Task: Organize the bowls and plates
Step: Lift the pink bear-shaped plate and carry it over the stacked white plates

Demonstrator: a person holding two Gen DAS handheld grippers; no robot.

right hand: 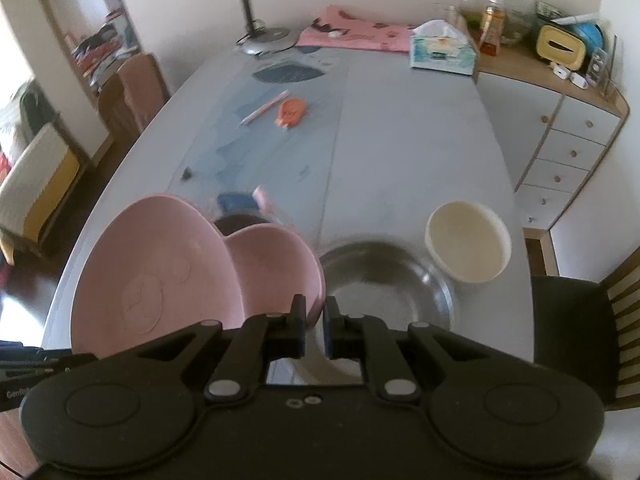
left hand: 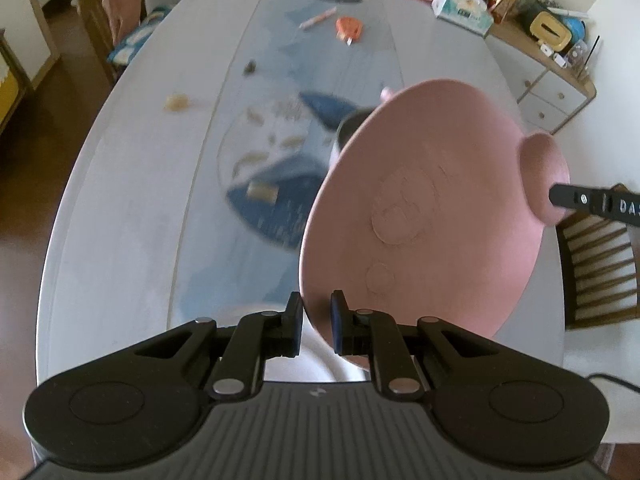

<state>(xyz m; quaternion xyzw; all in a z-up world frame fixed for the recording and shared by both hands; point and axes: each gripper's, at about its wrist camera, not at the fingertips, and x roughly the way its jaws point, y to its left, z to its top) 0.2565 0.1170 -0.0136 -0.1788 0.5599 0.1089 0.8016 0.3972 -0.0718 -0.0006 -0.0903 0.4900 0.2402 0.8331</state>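
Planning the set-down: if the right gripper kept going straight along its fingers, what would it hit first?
Probably the steel bowl just beyond the right gripper and the pink plate it holds; depth is uncertain.

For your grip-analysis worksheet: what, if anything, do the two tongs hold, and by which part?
Both hold one pink bear-shaped plate. The left tongs pinch the rim of its large round section; the right tongs pinch the rim of its ear-shaped compartment.
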